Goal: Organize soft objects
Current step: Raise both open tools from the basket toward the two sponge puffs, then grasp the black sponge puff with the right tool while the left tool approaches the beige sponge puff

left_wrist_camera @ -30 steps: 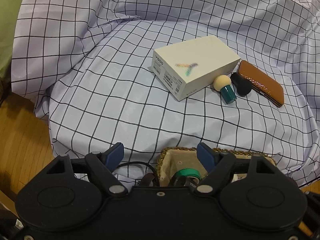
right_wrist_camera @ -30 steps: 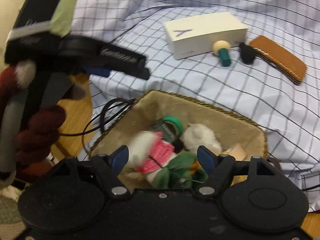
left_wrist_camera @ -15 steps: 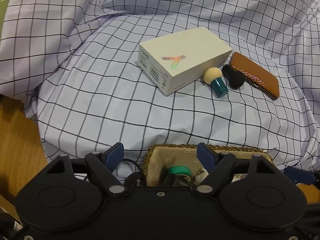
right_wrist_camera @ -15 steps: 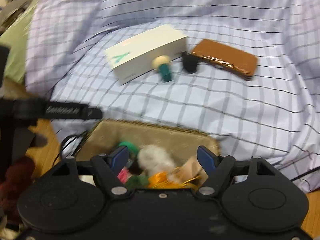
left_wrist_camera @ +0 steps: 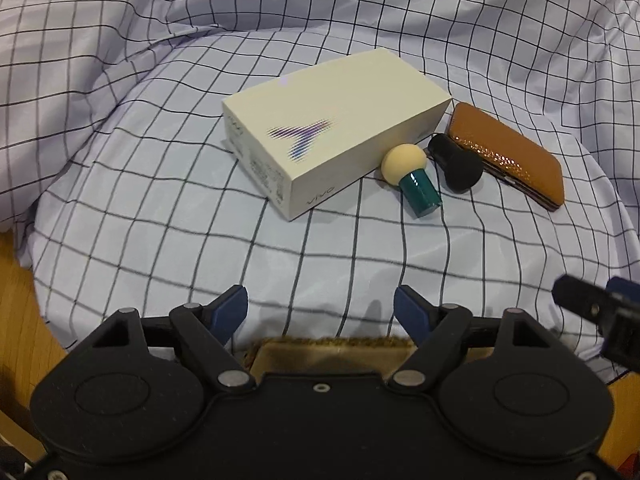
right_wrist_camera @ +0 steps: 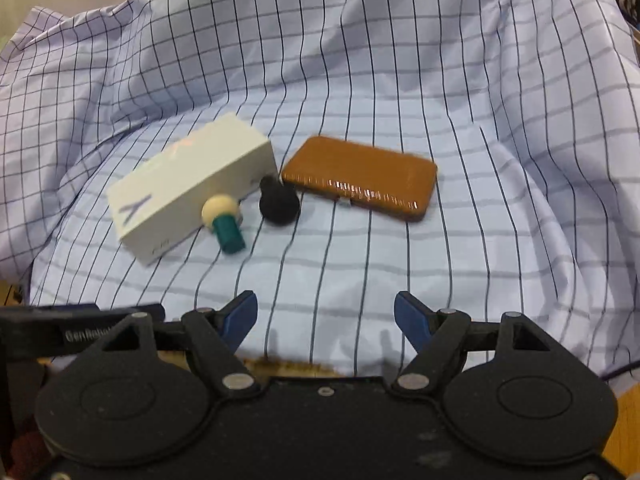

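A cream sponge puff with a teal base (left_wrist_camera: 410, 176) (right_wrist_camera: 224, 220) lies against a white phone box (left_wrist_camera: 332, 144) (right_wrist_camera: 188, 184) on the checked cloth. A black puff (left_wrist_camera: 456, 162) (right_wrist_camera: 278, 200) lies beside it, touching a brown leather case (left_wrist_camera: 508, 156) (right_wrist_camera: 360, 178). My left gripper (left_wrist_camera: 320, 310) is open and empty, above the basket rim (left_wrist_camera: 328, 350). My right gripper (right_wrist_camera: 326, 314) is open and empty, also over the basket edge (right_wrist_camera: 288, 366). The basket's contents are hidden.
The lilac checked cloth (left_wrist_camera: 160, 200) covers a rounded seat, with folds rising behind. Wooden floor (left_wrist_camera: 20, 300) shows at lower left. The right gripper's tip shows at the right edge of the left wrist view (left_wrist_camera: 600, 308).
Both grippers have lifted and moved forward from the basket toward the cloth. The soft toys in the basket have dropped out of view. The box and puffs look nearer.
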